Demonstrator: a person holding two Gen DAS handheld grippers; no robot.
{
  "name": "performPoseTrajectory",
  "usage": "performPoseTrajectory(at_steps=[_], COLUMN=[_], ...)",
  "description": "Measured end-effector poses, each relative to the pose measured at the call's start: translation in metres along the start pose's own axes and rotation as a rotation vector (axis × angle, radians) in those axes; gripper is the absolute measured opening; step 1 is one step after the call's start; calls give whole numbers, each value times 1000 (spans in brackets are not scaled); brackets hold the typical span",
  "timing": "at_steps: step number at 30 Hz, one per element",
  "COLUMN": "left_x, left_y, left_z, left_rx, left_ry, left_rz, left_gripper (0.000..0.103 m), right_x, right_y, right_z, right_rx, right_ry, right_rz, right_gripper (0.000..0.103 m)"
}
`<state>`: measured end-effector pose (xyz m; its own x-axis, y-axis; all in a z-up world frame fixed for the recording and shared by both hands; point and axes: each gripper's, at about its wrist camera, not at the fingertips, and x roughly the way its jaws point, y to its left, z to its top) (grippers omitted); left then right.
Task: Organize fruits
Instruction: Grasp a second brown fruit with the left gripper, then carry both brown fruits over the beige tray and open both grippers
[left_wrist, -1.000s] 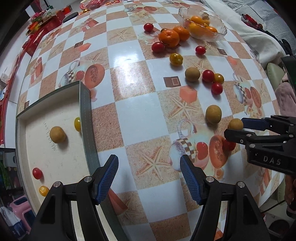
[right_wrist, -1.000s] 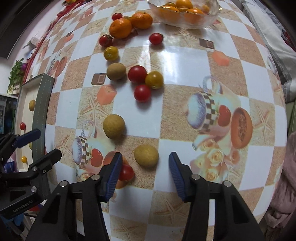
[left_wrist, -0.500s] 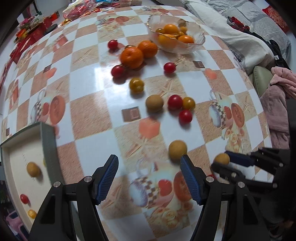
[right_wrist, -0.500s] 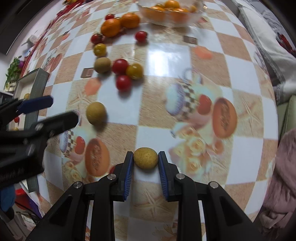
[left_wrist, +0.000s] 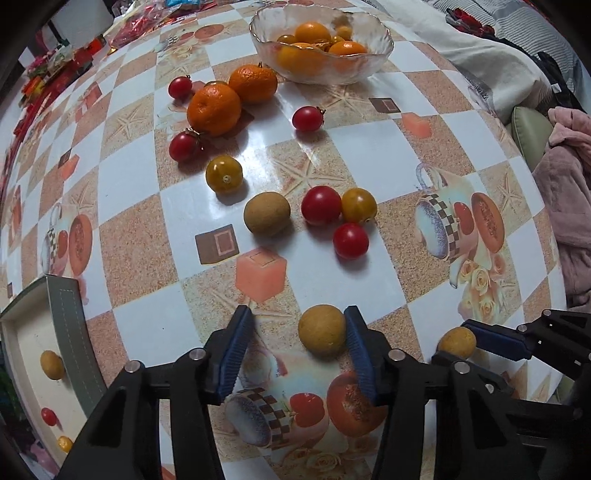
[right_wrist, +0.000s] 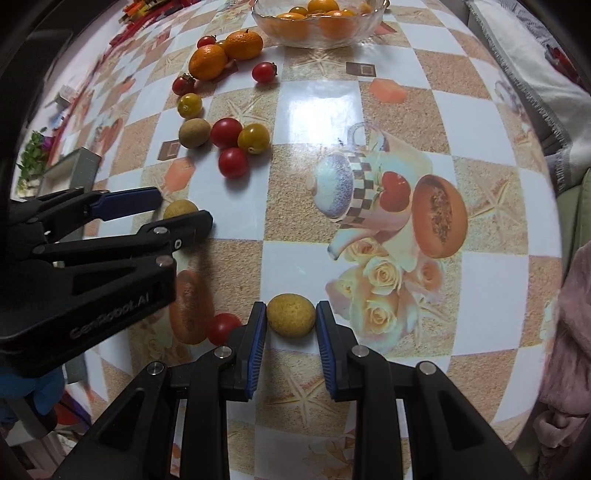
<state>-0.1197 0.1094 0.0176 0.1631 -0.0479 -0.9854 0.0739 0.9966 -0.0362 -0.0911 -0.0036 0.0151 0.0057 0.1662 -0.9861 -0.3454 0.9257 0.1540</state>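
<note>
Right wrist view: right tongs (right_wrist: 291, 320) clamp a longan (right_wrist: 291, 314); left tongs (left_wrist: 299, 345), closing but still loose around another longan (left_wrist: 322, 334), should centre it first.

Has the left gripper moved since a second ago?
Yes. The left gripper has slid away from the tray, toward the glass bowl; its jaws have just been closing around a brown fruit, touching one pad only.

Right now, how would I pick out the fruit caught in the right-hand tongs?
Start at the glass bowl of oranges and come down the checked tablecloth to its near edge. There the right gripper pinches a tan longan, beside the printed roses, dull and rough where the neighbouring tomato is glossy red.
</note>
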Motion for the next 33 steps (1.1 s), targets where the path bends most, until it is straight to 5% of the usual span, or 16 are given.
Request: performPoseTrajectory(at_steps=[3,9,11,14,33], left_x=[-1,-3,-7,-9,-73], left_y=[-1,4,9,19,73], left_z=[0,-4,-10,-13,-65], left_rx=[3,-5,-9,-28,-166], left_ry=[-13,-19,-21,-14,-81], left_rz=[17,17,12,-22,-39], left_gripper=[38,36,27,27,27], right_x=[0,-2,-3,-4,-43], right_y=[-2,9,9,6,10], right_z=[-4,-12,-9,-4,-5], right_rx=[-4,-32,-18,1,-10], right_ry=[-7,-12,-14,-15,-47], right_rz=[23,-17,-22,-22,38], right_gripper=[37,37,37,28,29])
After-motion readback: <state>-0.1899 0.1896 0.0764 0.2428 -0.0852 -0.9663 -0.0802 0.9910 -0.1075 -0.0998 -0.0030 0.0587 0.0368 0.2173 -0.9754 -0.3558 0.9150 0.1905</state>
